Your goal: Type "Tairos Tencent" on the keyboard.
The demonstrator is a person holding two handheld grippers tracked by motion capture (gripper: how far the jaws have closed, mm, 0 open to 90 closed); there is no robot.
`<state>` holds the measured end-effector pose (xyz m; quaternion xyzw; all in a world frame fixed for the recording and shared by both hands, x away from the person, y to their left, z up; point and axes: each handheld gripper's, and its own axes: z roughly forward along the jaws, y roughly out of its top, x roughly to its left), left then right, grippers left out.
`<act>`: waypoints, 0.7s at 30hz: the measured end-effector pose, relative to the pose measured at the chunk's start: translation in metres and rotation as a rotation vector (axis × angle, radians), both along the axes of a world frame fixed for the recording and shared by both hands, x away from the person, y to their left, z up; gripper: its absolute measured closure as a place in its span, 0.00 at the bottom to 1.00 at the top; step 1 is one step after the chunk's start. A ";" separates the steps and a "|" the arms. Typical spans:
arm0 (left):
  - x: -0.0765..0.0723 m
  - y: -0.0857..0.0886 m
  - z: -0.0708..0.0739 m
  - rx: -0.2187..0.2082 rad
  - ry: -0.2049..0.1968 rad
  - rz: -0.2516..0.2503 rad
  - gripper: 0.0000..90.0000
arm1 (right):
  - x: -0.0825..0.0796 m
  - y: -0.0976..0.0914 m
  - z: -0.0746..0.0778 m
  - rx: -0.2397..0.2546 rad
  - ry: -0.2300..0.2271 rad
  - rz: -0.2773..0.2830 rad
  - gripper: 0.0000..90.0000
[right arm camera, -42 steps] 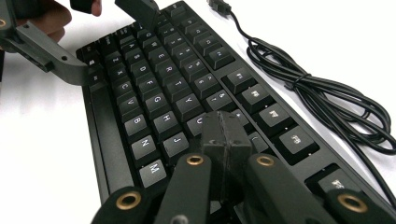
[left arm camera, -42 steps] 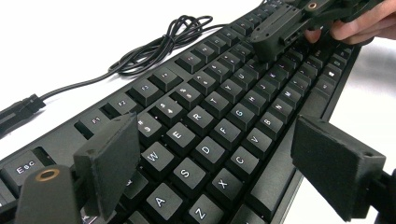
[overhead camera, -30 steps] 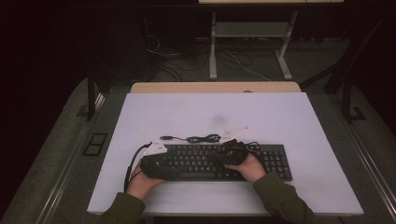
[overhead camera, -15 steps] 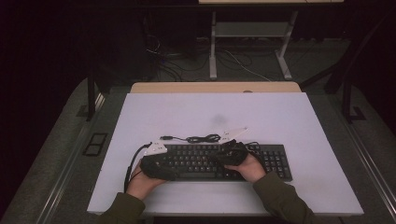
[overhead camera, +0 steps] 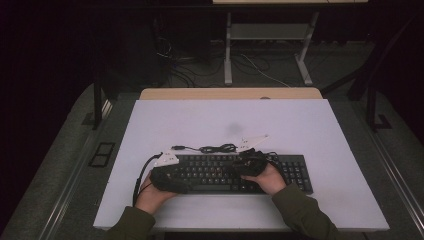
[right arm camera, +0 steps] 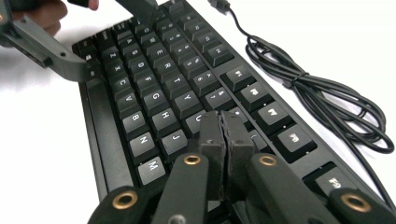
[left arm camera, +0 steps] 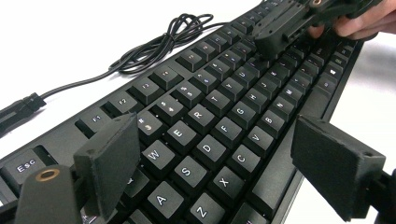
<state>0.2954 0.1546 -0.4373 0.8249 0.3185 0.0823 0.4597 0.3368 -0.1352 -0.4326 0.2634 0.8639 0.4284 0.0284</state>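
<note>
A black keyboard (overhead camera: 220, 175) lies on the white table near the front edge, and its cable (overhead camera: 215, 148) is coiled just behind it. My left gripper (overhead camera: 167, 177) hovers over the keyboard's left end. Its jaws stand open, wide apart above the letter keys (left arm camera: 205, 149), with nothing between the pads (left arm camera: 109, 165). My right gripper (overhead camera: 250, 162) is over the middle of the keyboard (right arm camera: 154, 93). It is shut, pads (right arm camera: 212, 135) pressed together, and its tip (right arm camera: 224, 128) rests down on a key in the upper letter rows. From the left gripper view, the right gripper (left arm camera: 280, 32) touches the keys farther along.
The cable's loose bundle (right arm camera: 327, 107) and plug (left arm camera: 18, 109) lie on the table behind the keyboard. The white tabletop (overhead camera: 225, 120) stretches far behind and to both sides. A wooden edge (overhead camera: 230, 93) and desk legs (overhead camera: 227, 55) stand beyond it.
</note>
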 end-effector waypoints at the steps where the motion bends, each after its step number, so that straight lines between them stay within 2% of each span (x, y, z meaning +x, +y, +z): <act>1: 0.000 0.000 0.000 0.001 -0.001 0.000 0.17 | 0.000 -0.001 0.000 0.004 0.000 0.002 0.95; 4: 0.000 0.000 0.000 0.001 -0.002 -0.002 0.17 | 0.001 -0.004 0.002 0.022 0.006 -0.003 0.89; 13: 0.000 -0.002 0.002 0.007 -0.008 -0.007 0.18 | 0.003 -0.013 0.004 0.065 0.000 -0.021 0.62; 21: 0.000 -0.007 0.005 0.005 -0.015 -0.005 0.23 | 0.002 -0.018 0.005 0.090 -0.013 -0.027 0.43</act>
